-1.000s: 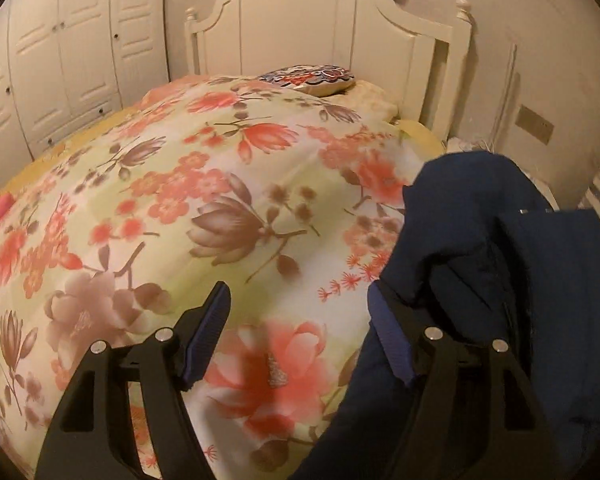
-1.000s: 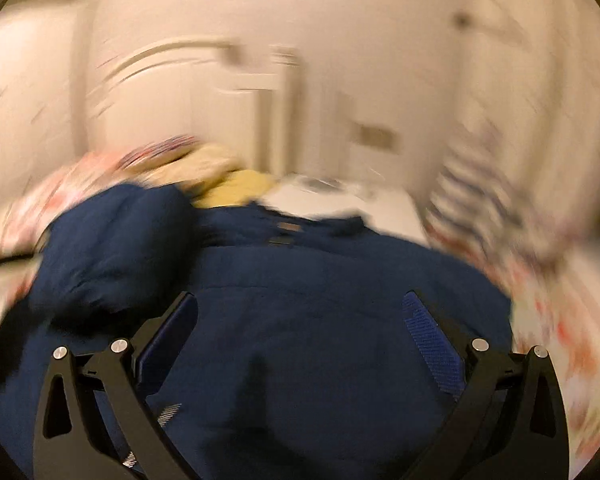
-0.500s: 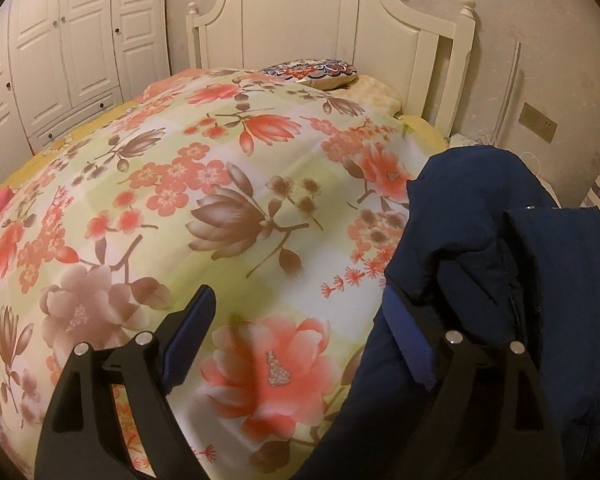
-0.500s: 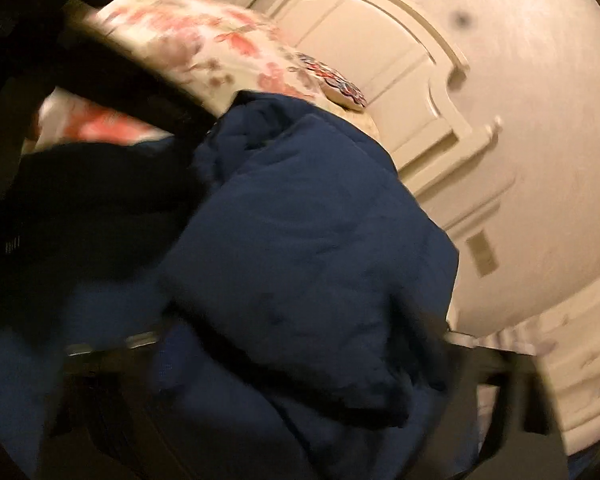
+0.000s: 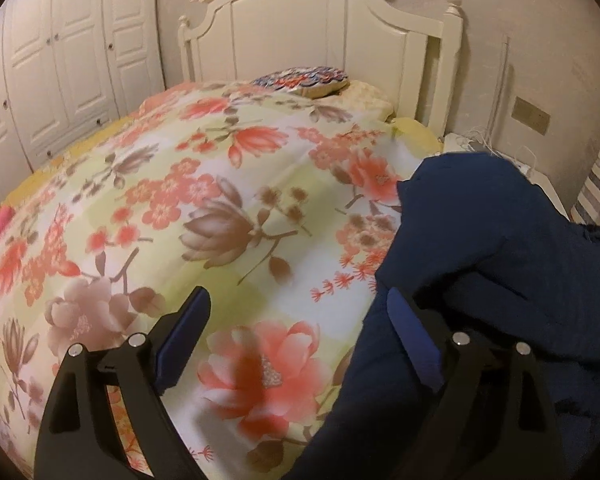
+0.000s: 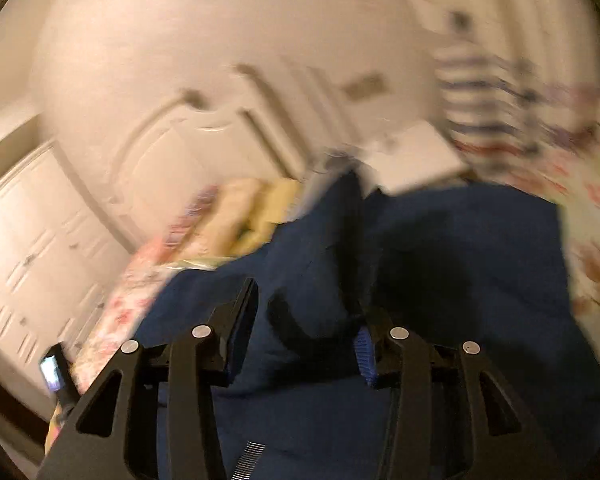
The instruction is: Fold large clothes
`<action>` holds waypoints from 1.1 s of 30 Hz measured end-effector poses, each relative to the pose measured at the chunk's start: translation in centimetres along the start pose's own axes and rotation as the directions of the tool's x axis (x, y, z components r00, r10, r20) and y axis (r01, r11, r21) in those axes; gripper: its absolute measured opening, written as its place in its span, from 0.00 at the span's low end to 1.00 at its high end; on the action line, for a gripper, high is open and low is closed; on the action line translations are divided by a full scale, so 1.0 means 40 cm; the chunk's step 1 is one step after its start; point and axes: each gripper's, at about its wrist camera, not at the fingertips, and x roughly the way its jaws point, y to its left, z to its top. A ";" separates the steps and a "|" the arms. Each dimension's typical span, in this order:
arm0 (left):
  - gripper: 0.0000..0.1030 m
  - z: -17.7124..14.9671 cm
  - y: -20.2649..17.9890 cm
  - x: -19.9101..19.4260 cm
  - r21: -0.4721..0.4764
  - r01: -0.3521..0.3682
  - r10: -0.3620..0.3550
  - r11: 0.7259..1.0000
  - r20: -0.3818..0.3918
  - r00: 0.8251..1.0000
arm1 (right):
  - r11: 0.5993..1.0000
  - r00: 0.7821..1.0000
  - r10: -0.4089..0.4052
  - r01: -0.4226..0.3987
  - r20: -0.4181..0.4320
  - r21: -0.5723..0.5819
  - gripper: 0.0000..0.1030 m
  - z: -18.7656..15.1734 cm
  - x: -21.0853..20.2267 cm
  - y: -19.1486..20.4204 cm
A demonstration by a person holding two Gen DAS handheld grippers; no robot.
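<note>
One bed (image 5: 148,184) fills most of the left view, covered by a floral quilt (image 5: 228,216), with a white headboard (image 5: 320,36) behind and wardrobe doors (image 5: 60,60) at the left. Over the quilt's right side lies the navy jacket (image 5: 500,256), bunched and rumpled rather than spread flat, so the folding looks barely begun. A small patterned cushion (image 5: 304,80) sits near the headboard.

Left tool (image 5: 296,336) hangs released, jaws wide apart over the quilt; its right finger touches or just overlaps the jacket's edge, holding nothing. Right tool (image 6: 304,320), seen through heavy motion blur, has its jaws partly closed around a raised ridge of jacket cloth; whether they actually pinch it I cannot tell.

Risks, as I judge them: a grip on one bulky layer may slip, or drag the whole jacket sideways off the bed edge. With only one side held, the padded cloth may bunch further instead of folding cleanly.
</note>
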 end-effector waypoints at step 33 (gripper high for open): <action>0.96 0.003 -0.020 -0.034 0.023 0.104 -0.106 0.994 0.074 0.992 | 0.987 0.990 -0.139 0.141 -0.035 0.072 0.35 -0.077 -0.075 -0.098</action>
